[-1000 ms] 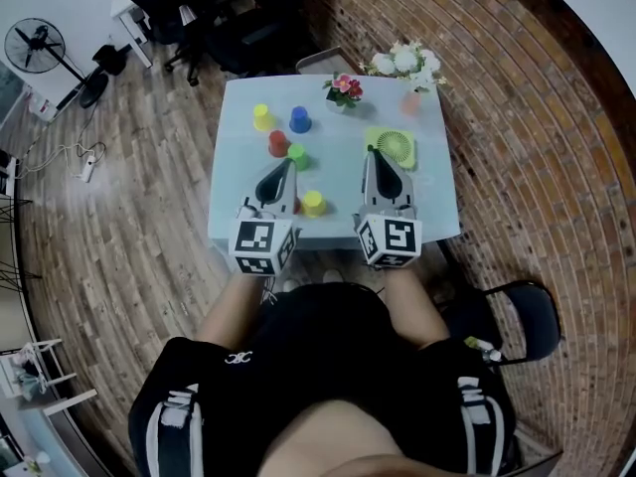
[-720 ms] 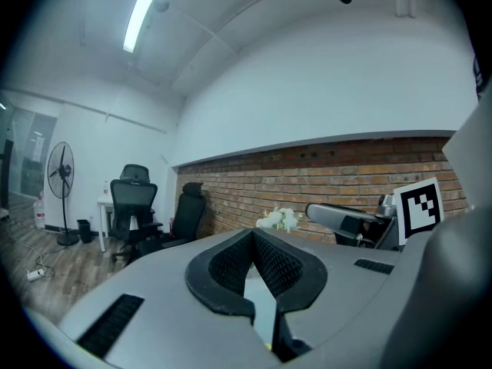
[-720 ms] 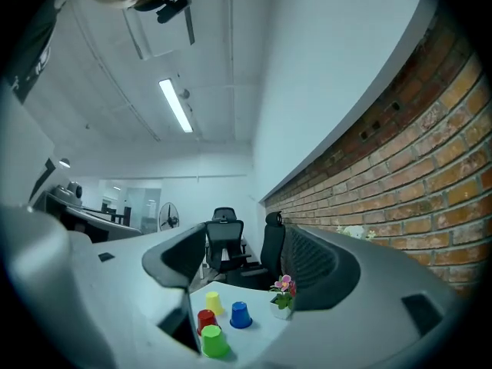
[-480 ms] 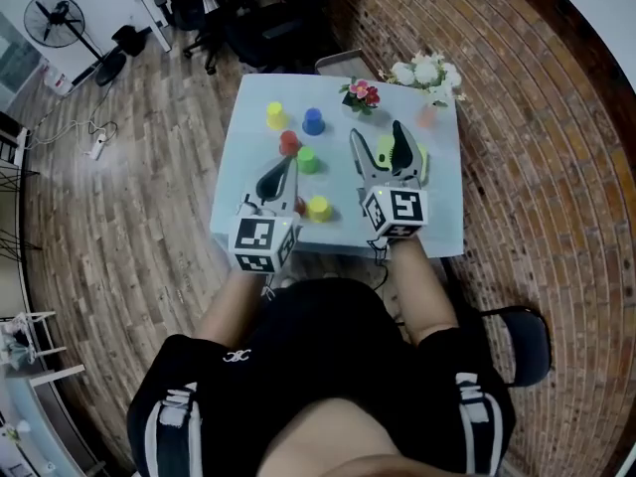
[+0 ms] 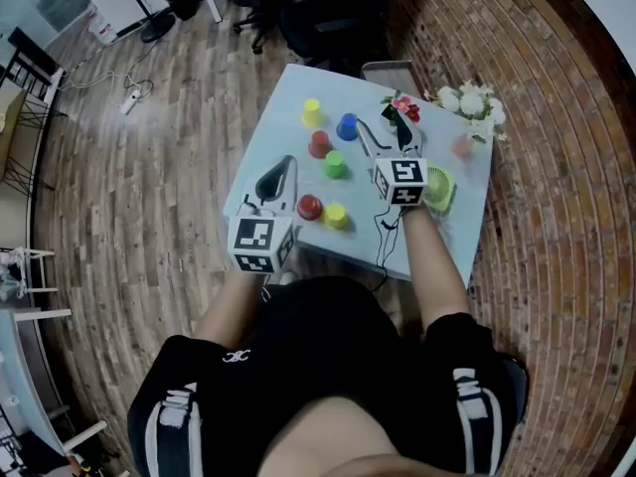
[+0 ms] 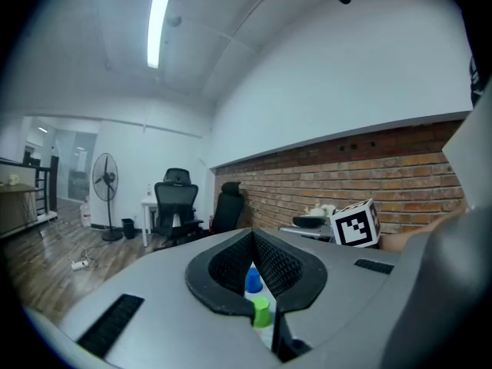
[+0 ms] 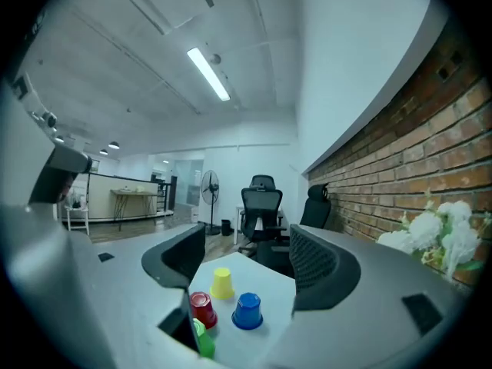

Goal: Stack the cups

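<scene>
Six cups sit loose on the table (image 5: 260,157), none stacked yet. The right gripper (image 5: 386,132) has just spread its jaws, with nothing between them, and the blue cup (image 5: 347,126) stands just ahead. The left gripper (image 5: 286,165) has its jaws pressed together, empty. I'd come in level, centre the blue cup between the pads, then pinch its side without bumping the red cup (image 5: 319,144) beside it.

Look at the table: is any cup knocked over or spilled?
Nothing stands out. The blue cup, green cup, far red cup, near red cup, far yellow cup and near yellow cup all stand on the table, none tipped, none stacked yet, nothing spilled.
</scene>
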Demonstrator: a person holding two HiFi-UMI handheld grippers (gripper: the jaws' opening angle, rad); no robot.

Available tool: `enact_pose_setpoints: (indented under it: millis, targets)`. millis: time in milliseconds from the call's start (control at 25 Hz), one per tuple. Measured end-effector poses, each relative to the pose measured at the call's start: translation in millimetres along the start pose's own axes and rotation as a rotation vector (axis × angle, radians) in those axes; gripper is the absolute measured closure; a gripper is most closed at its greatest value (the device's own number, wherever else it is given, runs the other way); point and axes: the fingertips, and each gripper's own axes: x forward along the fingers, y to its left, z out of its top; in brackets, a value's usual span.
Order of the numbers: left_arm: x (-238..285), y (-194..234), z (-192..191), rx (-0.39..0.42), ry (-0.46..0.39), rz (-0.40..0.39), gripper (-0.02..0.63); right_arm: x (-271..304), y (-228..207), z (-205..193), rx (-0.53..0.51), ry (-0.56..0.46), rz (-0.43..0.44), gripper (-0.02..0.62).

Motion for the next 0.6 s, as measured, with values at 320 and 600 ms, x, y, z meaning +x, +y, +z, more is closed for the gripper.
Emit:
enact_pose_setpoints:
  millis: [320,600]
  targets:
    - [-6,24,-14,-0.010,0.041,0.132,0.604,58,-3,-81,-0.070,0.215,0.146,0.272]
    - [-12,43,-33,-0.042,0.098,0.236,0.604,95,8,-156,-0.237,0.445,0.283,0.273]
